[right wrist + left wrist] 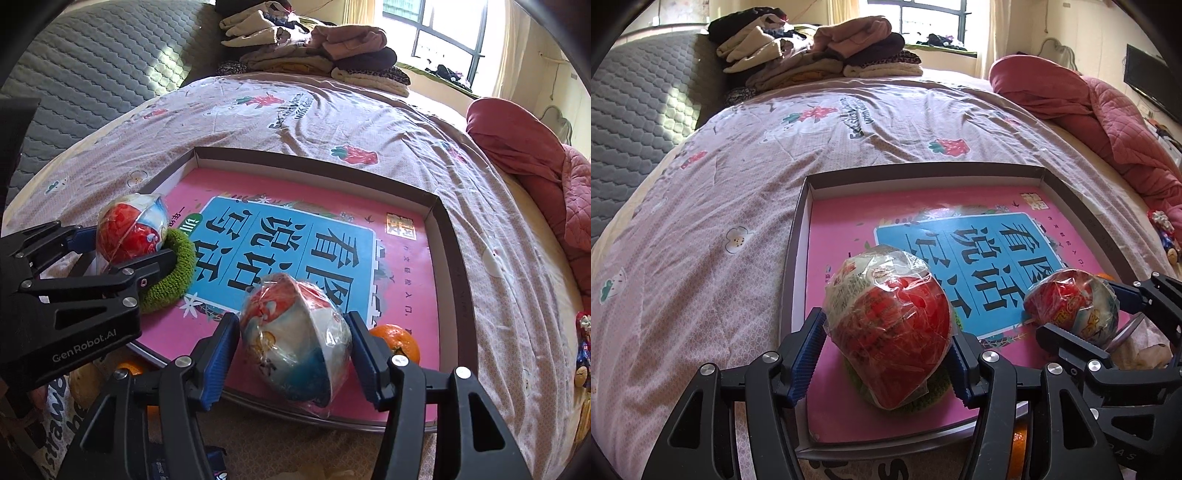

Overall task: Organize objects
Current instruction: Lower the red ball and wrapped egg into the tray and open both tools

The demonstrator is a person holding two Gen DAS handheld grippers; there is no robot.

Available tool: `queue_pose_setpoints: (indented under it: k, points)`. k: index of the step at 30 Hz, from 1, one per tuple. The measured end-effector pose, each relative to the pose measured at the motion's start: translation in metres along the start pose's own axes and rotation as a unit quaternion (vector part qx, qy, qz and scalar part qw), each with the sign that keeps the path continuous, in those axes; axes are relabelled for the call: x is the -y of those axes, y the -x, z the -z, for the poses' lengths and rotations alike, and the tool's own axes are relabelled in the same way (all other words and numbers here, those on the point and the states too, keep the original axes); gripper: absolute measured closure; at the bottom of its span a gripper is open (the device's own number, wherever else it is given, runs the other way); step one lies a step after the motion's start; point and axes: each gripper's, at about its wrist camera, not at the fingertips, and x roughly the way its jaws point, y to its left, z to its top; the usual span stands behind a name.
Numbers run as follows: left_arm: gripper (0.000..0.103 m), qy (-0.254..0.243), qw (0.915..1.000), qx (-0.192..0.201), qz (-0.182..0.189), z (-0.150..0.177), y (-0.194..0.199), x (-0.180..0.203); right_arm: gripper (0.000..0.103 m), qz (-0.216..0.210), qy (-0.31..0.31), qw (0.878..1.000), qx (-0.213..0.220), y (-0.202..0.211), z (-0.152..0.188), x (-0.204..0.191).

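On a bed's pink patterned quilt [720, 221] lies a shallow grey cardboard tray [454, 236]. Left gripper [886, 350] clasps a plastic-wrapped red-and-white ball [890, 332], seemingly atop a green knitted ring [177, 273]; right gripper [295, 354] clasps a second wrapped ball [295, 339] above the tray.

Pink book [402, 291], green ring [177, 273], strawberry-print bedsheet [713, 206].

A bed [746, 229] is seen filling the room, spread with a pale pink sheet [332, 122] printed with strawberries. At its far end a clothes pile [812, 55] is stacked. Beyond the bed a window [443, 33] is lit by bright daylight, and pale curtains [1001, 33] are hung beside it. Left of the bed a grey quilted headboard [635, 107] is caught by sun patches. On the bed's right edge a red quilt [1089, 110] is bunched, with a TV [1152, 81] mounted on the wall past it.
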Motion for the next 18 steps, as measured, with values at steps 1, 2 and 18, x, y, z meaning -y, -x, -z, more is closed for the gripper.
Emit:
queue_pose_setpoints:
  k: [1,2,18]
  points:
    - [0.038,0.001,1.0,-0.002,-0.001,0.0,0.0,0.0,0.044,0.0,0.0,1.0,0.001,0.001,0.0,0.0]
    - [0.037,0.001,1.0,-0.002,-0.001,0.0,0.0,0.0,0.044,0.0,0.0,1.0,0.003,0.003,0.0,0.0]
    - [0.035,0.003,1.0,-0.004,0.001,0.006,0.012,0.003,0.043,-0.004,-0.007,1.0,0.025,0.028,0.001,0.007]
